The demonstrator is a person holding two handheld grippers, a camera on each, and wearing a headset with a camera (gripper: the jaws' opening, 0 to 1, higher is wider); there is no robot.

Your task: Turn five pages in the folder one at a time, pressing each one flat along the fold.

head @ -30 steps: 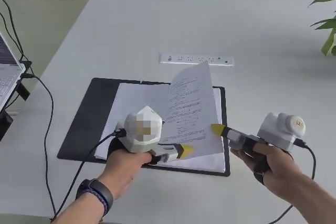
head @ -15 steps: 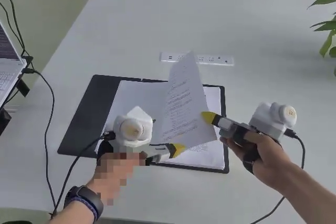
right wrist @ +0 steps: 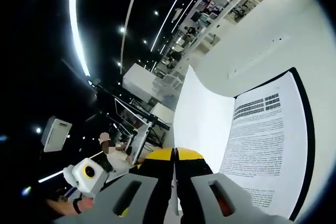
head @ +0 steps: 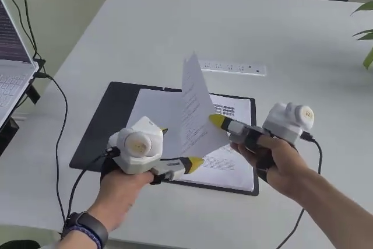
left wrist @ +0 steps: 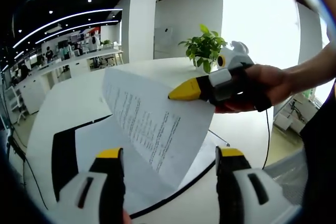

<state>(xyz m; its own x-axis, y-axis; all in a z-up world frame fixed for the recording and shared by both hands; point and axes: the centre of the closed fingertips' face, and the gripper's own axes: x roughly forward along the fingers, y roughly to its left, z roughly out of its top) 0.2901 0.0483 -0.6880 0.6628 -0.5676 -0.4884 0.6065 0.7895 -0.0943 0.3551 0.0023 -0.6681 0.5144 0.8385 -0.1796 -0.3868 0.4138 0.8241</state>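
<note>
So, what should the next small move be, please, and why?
Probably carry the page leftward and lay it down: the right gripper is shut on its edge, it stands roughly upright above the folder, and the left gripper is open.

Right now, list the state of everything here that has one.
folder: open, lying flat
page: lifted, standing up mid-turn
right tongs: shut on the page's edge
left tongs: open, jaws wide apart
laptop: lid open, screen on
</note>
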